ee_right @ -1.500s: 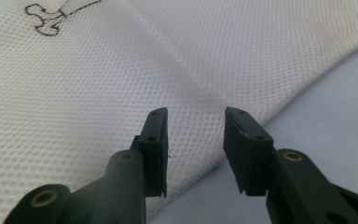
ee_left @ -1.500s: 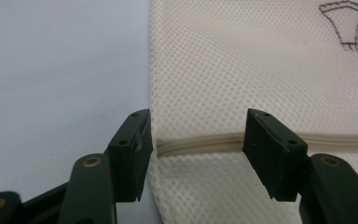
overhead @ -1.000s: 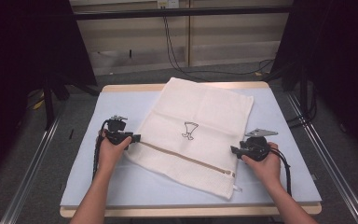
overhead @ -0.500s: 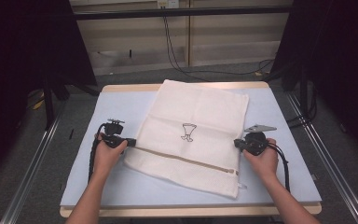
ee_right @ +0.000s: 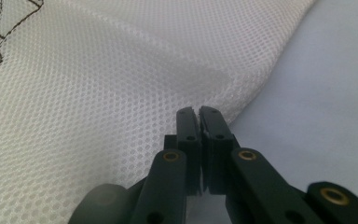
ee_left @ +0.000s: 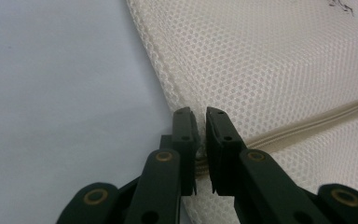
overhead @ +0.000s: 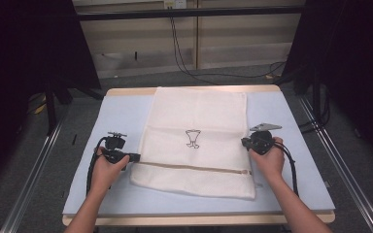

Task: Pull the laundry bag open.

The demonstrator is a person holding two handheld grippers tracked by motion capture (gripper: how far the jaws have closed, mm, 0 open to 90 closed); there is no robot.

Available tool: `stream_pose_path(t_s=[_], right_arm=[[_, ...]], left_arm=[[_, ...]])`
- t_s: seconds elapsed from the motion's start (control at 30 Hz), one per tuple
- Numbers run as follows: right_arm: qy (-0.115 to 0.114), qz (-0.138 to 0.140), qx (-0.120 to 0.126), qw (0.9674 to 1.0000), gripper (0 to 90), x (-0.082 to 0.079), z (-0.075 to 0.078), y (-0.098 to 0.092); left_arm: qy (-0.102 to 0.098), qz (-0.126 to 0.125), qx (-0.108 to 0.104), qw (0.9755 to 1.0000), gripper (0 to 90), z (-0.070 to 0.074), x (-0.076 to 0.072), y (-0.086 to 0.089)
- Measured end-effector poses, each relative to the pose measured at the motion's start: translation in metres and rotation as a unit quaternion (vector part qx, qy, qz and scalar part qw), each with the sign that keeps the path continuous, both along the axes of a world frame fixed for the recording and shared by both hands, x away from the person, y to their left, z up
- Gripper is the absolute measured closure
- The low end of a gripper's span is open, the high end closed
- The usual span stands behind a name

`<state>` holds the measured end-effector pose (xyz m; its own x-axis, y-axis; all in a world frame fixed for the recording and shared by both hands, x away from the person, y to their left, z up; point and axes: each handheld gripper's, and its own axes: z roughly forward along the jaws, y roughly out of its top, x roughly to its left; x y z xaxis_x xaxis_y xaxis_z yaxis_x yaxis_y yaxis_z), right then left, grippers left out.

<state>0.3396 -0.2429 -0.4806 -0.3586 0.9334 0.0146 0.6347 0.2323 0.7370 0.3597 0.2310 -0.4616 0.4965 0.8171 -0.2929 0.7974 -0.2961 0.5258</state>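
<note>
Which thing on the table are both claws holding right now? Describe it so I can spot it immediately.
Start at the pale blue table. In its middle lies a cream mesh bag, flat and roughly rectangular. A tan zipper crosses it near the front edge, and a small dark drawing marks its centre; the left claw and right claw pinch its two side edges.

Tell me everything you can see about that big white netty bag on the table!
The mesh bag is cream-white fabric full of tiny holes, roughly rectangular, lying flat on the pale blue table. A small dark drawing sits near its middle, and a beige zipper runs across its near part. A crease crosses it above the drawing. The left gripper pinches its left edge at the zipper's end; the right gripper pinches its right edge.
</note>
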Motion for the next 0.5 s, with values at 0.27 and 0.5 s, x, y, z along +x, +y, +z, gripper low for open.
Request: stream_pose_path(t_s=[0.27, 0.5], right_arm=[[0.003, -0.009, 0.007, 0.9999, 86.7, 0.005, -0.001, -0.006], [-0.003, -0.019, 0.014, 0.9997, 76.8, -0.001, 0.003, -0.008]], left_arm=[[-0.011, -0.01, 0.013, 0.9998, 80.4, 0.009, -0.005, -0.008], [-0.049, 0.03, -0.018, 0.9982, 57.9, 0.008, 0.019, -0.005]])
